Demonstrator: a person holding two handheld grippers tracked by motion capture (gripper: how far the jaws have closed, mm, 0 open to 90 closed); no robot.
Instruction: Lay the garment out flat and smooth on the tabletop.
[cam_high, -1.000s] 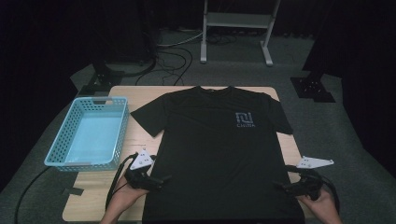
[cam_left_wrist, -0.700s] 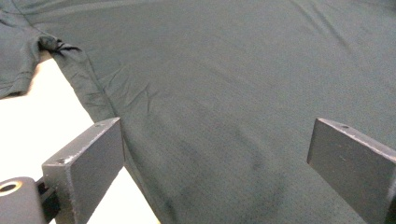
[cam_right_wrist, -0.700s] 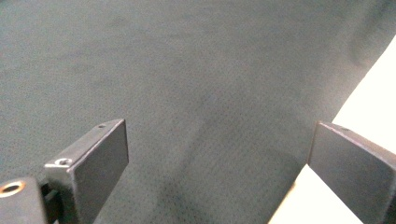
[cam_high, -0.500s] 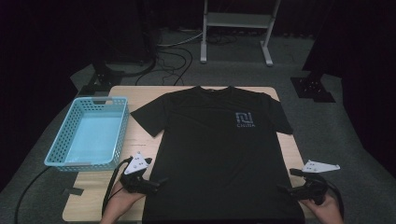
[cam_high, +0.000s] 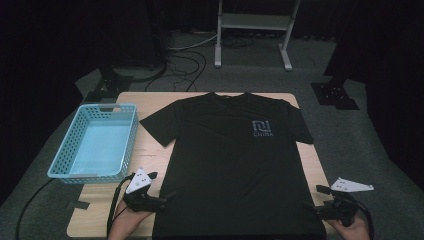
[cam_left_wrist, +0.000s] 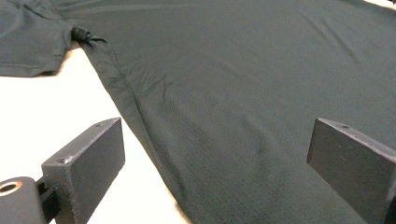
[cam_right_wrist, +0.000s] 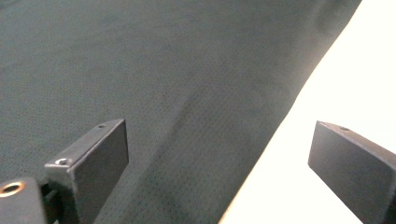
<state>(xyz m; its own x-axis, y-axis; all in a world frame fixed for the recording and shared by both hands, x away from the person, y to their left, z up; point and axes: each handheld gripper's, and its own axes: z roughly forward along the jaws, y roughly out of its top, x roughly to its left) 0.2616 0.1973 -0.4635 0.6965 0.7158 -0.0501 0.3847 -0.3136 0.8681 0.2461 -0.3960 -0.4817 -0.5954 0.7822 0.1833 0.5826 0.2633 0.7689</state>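
Observation:
A black T-shirt with a small grey chest logo lies flat on the wooden table, collar at the far side. My left gripper is at the shirt's near left hem corner, jaws open. In the left gripper view the shirt's side edge runs between the wide-apart jaws. My right gripper is at the near right hem corner, also open. The right gripper view shows the shirt fabric and its right edge between the jaws, with bare table beside it.
A light blue perforated basket stands on the table's left side, nothing in it. Cables trail from each gripper over the near edge. A white metal stand and dark stand bases sit on the floor beyond the table.
Both grippers have drawn back toward the near table edge and slightly outward, down to the shirt's hem corners. The shirt has not moved.

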